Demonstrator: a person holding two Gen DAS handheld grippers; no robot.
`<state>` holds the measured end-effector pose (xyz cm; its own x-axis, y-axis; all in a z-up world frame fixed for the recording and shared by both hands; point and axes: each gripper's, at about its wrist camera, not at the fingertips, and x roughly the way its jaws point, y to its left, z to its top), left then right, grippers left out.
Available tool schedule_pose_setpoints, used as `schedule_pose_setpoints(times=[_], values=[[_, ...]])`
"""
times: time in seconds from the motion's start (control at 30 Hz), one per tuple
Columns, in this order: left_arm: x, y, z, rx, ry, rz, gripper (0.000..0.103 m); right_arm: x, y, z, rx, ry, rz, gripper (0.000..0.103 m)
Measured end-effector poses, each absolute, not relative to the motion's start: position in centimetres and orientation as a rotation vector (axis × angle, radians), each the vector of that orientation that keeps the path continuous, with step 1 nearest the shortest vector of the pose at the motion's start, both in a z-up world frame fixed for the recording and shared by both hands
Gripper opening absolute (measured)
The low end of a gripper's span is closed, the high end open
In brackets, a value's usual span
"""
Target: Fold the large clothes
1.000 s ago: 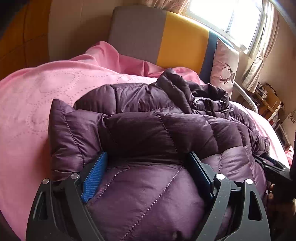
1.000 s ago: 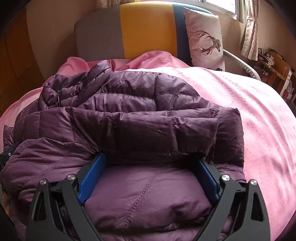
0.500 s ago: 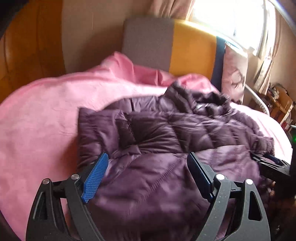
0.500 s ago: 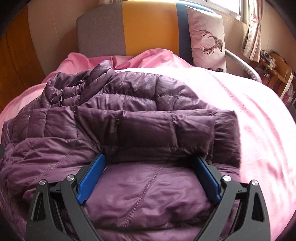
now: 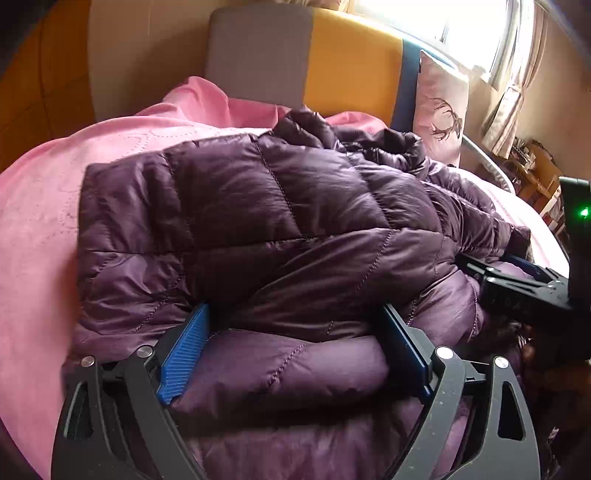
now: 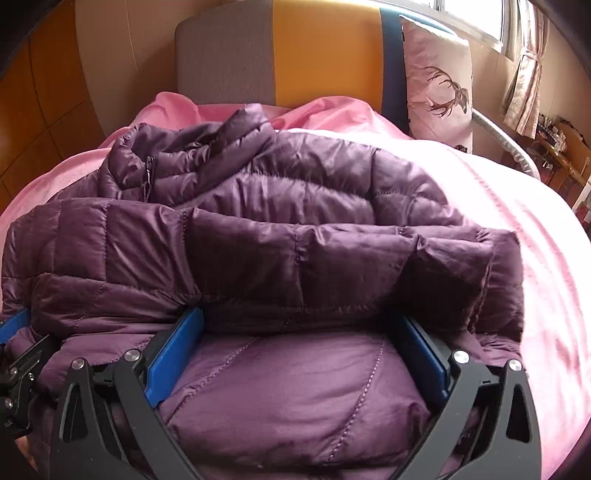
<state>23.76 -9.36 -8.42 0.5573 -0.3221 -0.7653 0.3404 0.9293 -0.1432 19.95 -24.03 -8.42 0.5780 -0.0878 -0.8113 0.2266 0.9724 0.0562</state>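
Observation:
A dark purple quilted down jacket (image 5: 280,221) lies on the pink bedspread (image 5: 40,229), its sleeves folded across the body and its collar toward the headboard. It also shows in the right wrist view (image 6: 295,258). My left gripper (image 5: 295,325) is open, its blue pads either side of a bulge of the jacket's near part, fingertips under the folded layer. My right gripper (image 6: 295,325) is open the same way at the jacket's right half. Each gripper shows at the edge of the other's view.
A grey, yellow and blue headboard (image 6: 295,55) stands behind the bed. A pink pillow with a deer print (image 6: 439,85) leans at its right. A window with curtains (image 5: 480,33) and cluttered wooden furniture (image 6: 561,147) are at the far right.
The left gripper pulled back from the jacket half a second ago and is now pushed in under the folded layer again. The right gripper has stayed nearly still.

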Motion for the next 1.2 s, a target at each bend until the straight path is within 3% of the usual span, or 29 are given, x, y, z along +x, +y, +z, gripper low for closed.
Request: schedule_pose_setpoints(times=[0.37, 0.67, 0.83, 1.2], values=[[22.7, -8.9, -7.1, 0.019, 0.903, -0.375, 0.096, 18.9, -24.5, -7.3, 0.158, 0.962, -0.161, 0.101], [16.0, -4.5, -4.8, 0.031, 0.835, -0.313, 0.096, 9.7, -27.0, -3.4, 0.32, 0.947, -0.118, 0.101], [12.7, -2.2, -5.0, 0.04, 0.85, -0.268, 0.096, 2.9, -28.2, -3.7, 0.392, 0.965, -0.142, 0.101], [7.8, 0.9, -4.9, 0.001, 0.826, -0.27, 0.096, -2.8, -28.9, -5.6, 0.431, 1.008, -0.166, 0.101]])
